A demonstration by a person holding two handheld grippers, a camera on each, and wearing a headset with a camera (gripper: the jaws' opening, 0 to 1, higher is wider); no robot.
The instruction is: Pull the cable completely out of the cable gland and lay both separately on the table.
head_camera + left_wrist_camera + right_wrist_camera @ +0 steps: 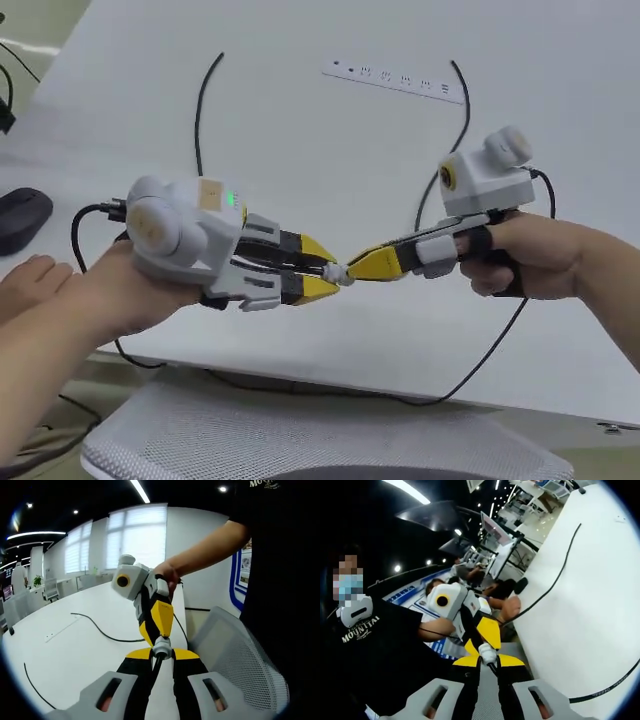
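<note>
Both claws meet tip to tip in front of you, above the near edge of the white surface point(330, 170). The gland point(343, 273), small and pale, sits right between them, held in the air and not touching the surface.

Your left claw point(330, 274) is closed on the black cable point(156, 669). In the left gripper view the cable runs from the gland straight back between its yellow tips. Your left hand point(110, 290) wraps the body from below.

Your right claw point(360, 267) is pinched down to a point on the other side of the gland. In the right gripper view a short dark piece shows between its tips just behind the gland; you cannot tell whether it is cable or part of the gland. Your right hand point(530, 255) holds the handle, with the claw level and pointing left.

The cable is in the gland, not pulled out. Neither piece lies on the surface.

On the surface:
- A white power strip point(395, 80) lies near the far edge.
- A thin black cord point(203, 110) curves down the left side, well apart from the claws.
- A second cord point(440, 170) runs down from beside the strip toward your right hand.
- A dark mouse point(22, 215) sits at the left edge.

A grey mesh chair point(300, 440) sits below the near edge of the surface
</note>
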